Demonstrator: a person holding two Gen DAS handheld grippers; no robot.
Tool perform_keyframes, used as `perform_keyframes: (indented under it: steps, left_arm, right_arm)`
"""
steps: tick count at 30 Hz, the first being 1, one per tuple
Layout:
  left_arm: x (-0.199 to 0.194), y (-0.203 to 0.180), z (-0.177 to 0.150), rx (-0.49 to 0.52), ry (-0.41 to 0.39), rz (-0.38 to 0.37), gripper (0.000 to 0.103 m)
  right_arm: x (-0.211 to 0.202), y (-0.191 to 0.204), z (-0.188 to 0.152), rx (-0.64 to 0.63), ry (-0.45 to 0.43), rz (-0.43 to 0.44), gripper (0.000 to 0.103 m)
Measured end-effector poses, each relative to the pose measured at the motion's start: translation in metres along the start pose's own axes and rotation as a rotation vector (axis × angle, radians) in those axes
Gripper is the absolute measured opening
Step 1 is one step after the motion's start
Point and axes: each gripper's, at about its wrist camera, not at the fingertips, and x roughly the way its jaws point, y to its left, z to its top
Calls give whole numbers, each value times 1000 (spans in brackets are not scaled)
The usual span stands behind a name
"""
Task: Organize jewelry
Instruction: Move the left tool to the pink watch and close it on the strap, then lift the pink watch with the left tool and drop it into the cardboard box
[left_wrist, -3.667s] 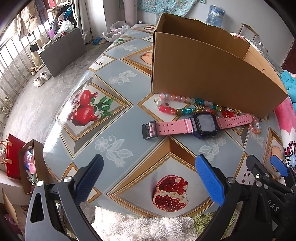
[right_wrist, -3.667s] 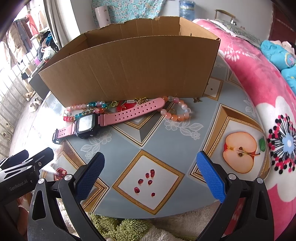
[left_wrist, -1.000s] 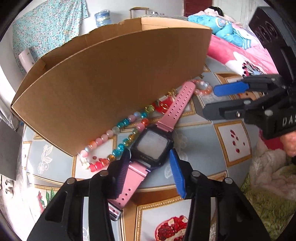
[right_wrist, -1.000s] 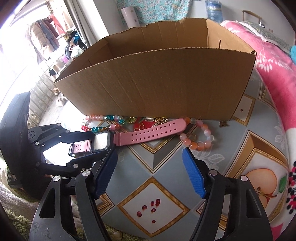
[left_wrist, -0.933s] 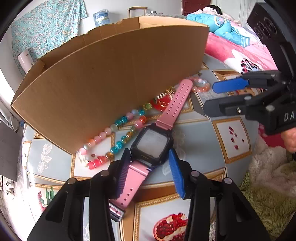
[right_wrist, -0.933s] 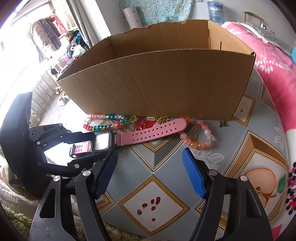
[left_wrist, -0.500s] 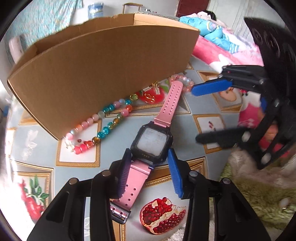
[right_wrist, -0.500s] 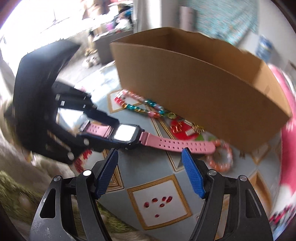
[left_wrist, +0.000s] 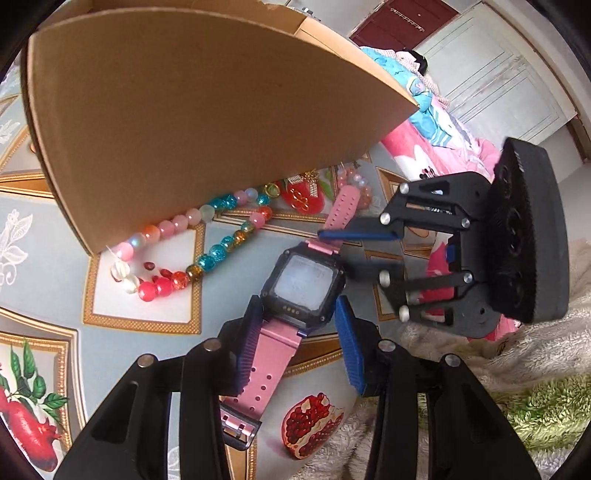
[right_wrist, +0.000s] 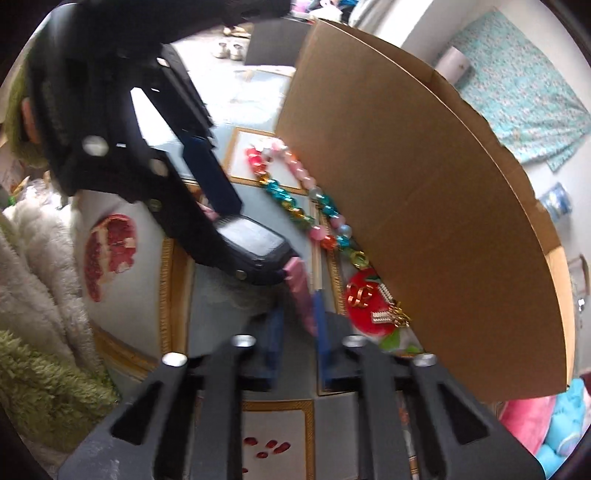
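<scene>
A pink-strapped watch (left_wrist: 301, 284) with a black square case is held between both grippers above the table. My left gripper (left_wrist: 295, 343) is shut on its case and near strap. My right gripper (right_wrist: 297, 325) is closed around the far pink strap (right_wrist: 301, 291); it appears side-on in the left wrist view (left_wrist: 354, 251). A colourful bead necklace (left_wrist: 207, 251) lies against the front wall of the cardboard box (left_wrist: 192, 96). A red and gold brooch (right_wrist: 364, 301) and pale pink bead bracelet (left_wrist: 354, 184) lie by the box too.
The table has a patterned grey cloth with pomegranate prints (left_wrist: 310, 424). A fluffy white and green blanket (left_wrist: 517, 406) hangs at the table's near edge. Pink bedding (left_wrist: 424, 147) lies beyond the box.
My right gripper has swung in close and narrowed onto the watch's far strap. My left gripper keeps hold of the watch case, lifted slightly from the cloth.
</scene>
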Motion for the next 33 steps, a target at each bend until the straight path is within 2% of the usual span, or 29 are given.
perform_keyframes:
  steps: [5,8,11,15,17,20,21,23,26,28,33]
  left_arm:
    - [-10,-6,-5,7,-4,70,42]
    - [-18,-7,-13,35,-1,150,42]
    - [-25,-14,-20,66,1,246,42]
    - [-30,-22,-28,130,7,412,42]
    - [-30,-27,-32,166,10,469,33]
    - [-22,-33,-35,203,24,561,17]
    - [-21,-33,-37,207,17,586,14]
    - [-19,-37,-37,203,0,607,6]
    - [-26,-43,-34,196,-42,642,6]
    - [-37,-50,-32,205,-83,659,5]
    - [-73,-80,-24,236,-204,702,5]
  right_arm:
    - [1,-14,-1,98,0,62,6]
    - [3,-27,0,158,2,99,6]
    - [6,-41,1,215,0,139,5]
    - [10,-54,1,262,-6,168,5]
    - [11,-57,-1,273,-11,167,5]
    - [11,-57,-3,288,-24,147,5]
    - [9,-57,-6,294,-29,136,4]
    - [4,-58,-9,297,-39,100,2]
    - [-5,-57,-8,293,-69,53,1]
    - [-21,-45,-5,282,-95,3,1]
    - [-64,-44,-2,263,-186,-113,1]
